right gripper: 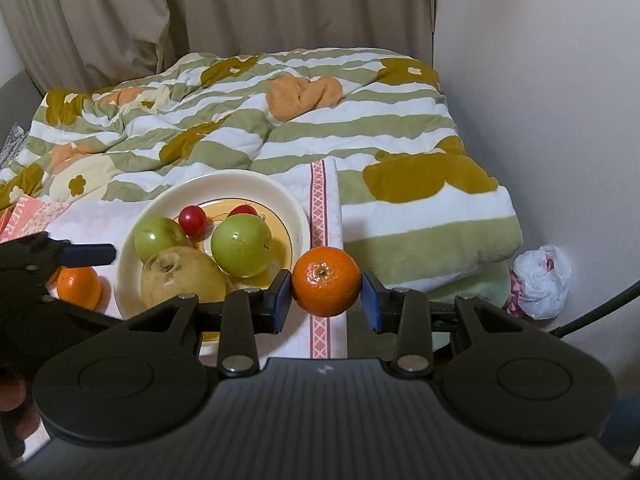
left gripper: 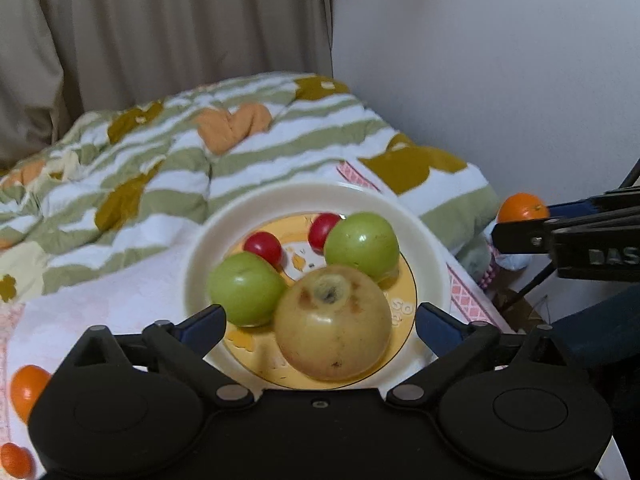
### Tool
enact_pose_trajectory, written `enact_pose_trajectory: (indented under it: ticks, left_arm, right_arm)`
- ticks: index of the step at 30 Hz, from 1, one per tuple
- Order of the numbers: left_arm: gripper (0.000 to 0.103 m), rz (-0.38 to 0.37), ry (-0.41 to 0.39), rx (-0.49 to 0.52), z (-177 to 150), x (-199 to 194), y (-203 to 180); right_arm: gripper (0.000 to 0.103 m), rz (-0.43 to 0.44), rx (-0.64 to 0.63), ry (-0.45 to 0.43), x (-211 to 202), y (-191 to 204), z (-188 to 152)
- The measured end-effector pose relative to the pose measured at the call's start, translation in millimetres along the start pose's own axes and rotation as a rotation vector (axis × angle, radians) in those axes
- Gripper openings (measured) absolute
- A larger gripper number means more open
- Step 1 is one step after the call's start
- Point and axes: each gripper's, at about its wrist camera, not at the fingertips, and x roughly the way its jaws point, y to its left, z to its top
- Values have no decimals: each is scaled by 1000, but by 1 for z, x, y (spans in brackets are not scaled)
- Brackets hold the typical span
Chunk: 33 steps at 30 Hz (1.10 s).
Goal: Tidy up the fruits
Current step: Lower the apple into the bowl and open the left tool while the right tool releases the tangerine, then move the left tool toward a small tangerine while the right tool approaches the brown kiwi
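Apples (left gripper: 245,289), tomatoes (left gripper: 263,246) in plate (left gripper: 428,256)

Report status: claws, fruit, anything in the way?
Left claw open, yellow apple on plate between fingers. Right claw shut on orange beside plate. Nothing blocking.

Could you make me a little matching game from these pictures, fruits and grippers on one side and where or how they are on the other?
Things:
1. yellow apple
2. orange
3. left gripper
4. plastic bag

States:
A. open wide
B. on the plate
C. by the wall
D. held in the right gripper

Pairs: 1-B, 2-D, 3-A, 4-C
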Motion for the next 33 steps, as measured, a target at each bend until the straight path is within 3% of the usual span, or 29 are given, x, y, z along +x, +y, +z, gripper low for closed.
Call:
enact_pose_trajectory:
  ticks: [15, 27, 30, 31, 32, 33]
  left_arm:
    - [103, 123, -34, -158, -25, -63, 43]
    - [103, 200, -48, -253, -54, -91, 56]
    - [103, 207, -51, -272, -61, -96, 56]
    - [103, 208, -52, -277, -62, -98, 56]
    - [103, 208, -53, -282, -63, -100, 55]
    - [103, 209, -55, -286, -65, -102, 55]
  right_arm:
    - [53, 137, -151, -7, 25, 25, -3]
    - [54, 212, -311, -26, 48, 38, -17]
    - [74, 209, -345, -32, 45, 41, -19]
    - [93, 196, -354, -35, 43, 42, -20]
    - [103, 181, -359, -46, 40, 42, -21]
    - [103, 171, -362, -66, 36, 43, -23]
